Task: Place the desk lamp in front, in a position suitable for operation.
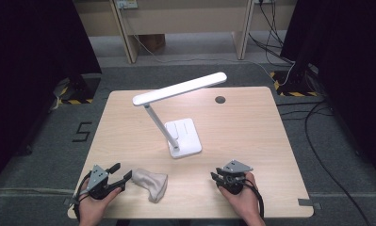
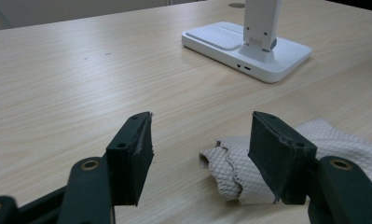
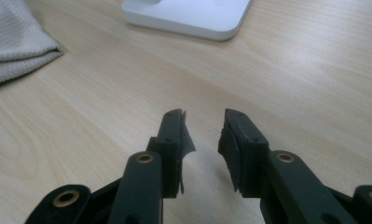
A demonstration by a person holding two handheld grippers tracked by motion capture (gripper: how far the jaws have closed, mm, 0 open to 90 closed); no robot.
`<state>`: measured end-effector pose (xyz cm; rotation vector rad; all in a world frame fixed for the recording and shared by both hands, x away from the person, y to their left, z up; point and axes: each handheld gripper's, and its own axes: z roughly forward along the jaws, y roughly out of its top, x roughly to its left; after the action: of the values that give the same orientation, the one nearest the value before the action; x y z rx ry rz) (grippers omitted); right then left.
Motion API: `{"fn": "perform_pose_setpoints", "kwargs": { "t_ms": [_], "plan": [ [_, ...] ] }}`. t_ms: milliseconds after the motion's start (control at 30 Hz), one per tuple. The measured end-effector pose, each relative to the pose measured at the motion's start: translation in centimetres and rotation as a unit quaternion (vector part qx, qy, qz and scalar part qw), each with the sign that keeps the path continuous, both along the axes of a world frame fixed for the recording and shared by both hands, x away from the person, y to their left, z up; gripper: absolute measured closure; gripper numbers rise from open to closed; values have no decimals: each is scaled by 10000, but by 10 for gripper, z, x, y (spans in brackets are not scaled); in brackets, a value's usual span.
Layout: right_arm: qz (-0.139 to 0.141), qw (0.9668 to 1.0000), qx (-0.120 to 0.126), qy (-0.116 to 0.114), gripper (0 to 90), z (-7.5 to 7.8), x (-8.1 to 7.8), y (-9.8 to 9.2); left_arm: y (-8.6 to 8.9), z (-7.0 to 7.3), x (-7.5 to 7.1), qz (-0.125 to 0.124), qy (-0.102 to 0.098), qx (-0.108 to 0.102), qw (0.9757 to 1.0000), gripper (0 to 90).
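Note:
A crumpled beige cloth (image 1: 150,183) lies near the table's front edge, left of centre. My left gripper (image 1: 123,171) rests just to its left, pointing at it. In the left gripper view the jaws of my left gripper (image 2: 202,125) stand wide apart. The cloth's (image 2: 228,163) frayed edge lies between them, close to the right-hand jaw, and neither pad presses on it. A white desk lamp stands mid-table on a flat base (image 1: 185,136), its long head (image 1: 178,88) tilted up. My right gripper (image 1: 216,174) sits at the front right. Its jaws (image 3: 203,122) are narrowly apart over bare wood.
The light wooden table (image 1: 251,127) has a round cable hole (image 1: 220,99) at the back. The lamp base (image 3: 188,16) lies ahead of the right gripper, with the cloth (image 3: 13,39) to its left. Cables run over the floor to the right of the table.

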<state>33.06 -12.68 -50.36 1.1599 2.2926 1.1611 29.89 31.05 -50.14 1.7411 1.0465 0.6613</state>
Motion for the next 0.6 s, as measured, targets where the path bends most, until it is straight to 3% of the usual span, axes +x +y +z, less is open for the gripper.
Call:
{"fn": "perform_pose_setpoints", "kwargs": {
  "t_ms": [200, 367, 600],
  "plan": [
    [26, 10000, -70, -20, 650, 1, 4, 4, -5, 6, -1, -15, -128, 88, 9999, 375],
    [-77, 9999, -131, -53, 619, 6, 15, 9, -15, 18, 4, -223, -277, 142, 9993, 380],
    [-165, 9997, -192, -37, 615, 9, 32, 16, -24, 32, 13, -324, -234, 2, 9992, 383]
  ]
}}
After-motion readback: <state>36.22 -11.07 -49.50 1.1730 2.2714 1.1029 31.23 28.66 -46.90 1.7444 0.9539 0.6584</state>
